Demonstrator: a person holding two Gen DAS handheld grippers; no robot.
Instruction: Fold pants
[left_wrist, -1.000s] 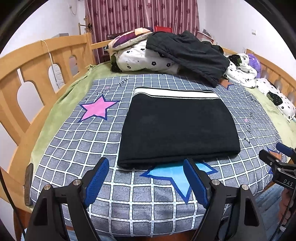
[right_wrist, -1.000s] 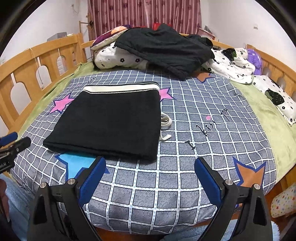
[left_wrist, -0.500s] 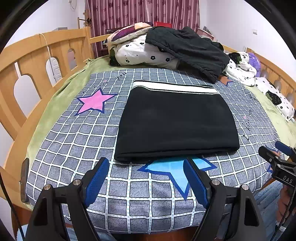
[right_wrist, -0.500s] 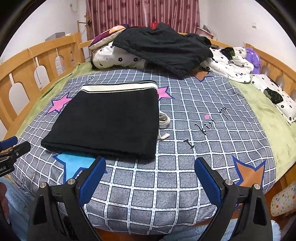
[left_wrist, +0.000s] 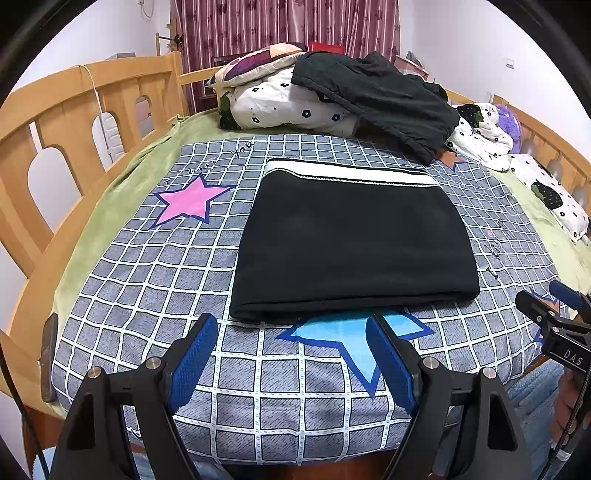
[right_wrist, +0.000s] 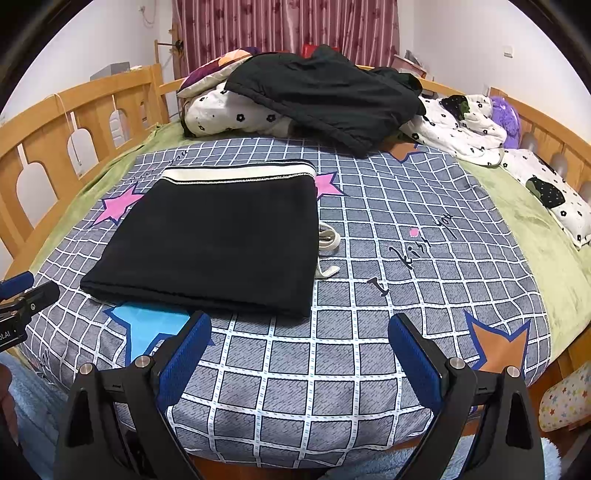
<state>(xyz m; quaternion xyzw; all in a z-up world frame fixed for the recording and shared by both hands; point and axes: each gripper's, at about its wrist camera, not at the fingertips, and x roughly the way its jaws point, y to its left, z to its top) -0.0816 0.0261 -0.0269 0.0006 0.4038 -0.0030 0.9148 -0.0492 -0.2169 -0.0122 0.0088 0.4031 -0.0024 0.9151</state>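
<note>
Pants (left_wrist: 354, 240): folded into flat black rectangle on checked bedspread (left_wrist: 155, 280), waistband far side. Left gripper (left_wrist: 291, 354) and right gripper (right_wrist: 299, 354): jaws apart, empty, just short of near edge. Folding apparently complete; next, withdraw or tuck drawstring (right_wrist: 327, 243).

1 folded black pants (left_wrist: 354, 243), center of frame; 1 white drawstring (right_wrist: 327, 240) at its right edge; 2 grippers, left gripper (left_wrist: 291, 354) and right gripper (right_wrist: 299, 354), lower frame; 1 dark garment (left_wrist: 376, 99) heaped at top; 2 pink stars, 1 blue star (left_wrist: 351, 339), 2 orange stars printed on 1 checked sheet (right_wrist: 388, 229)
</note>
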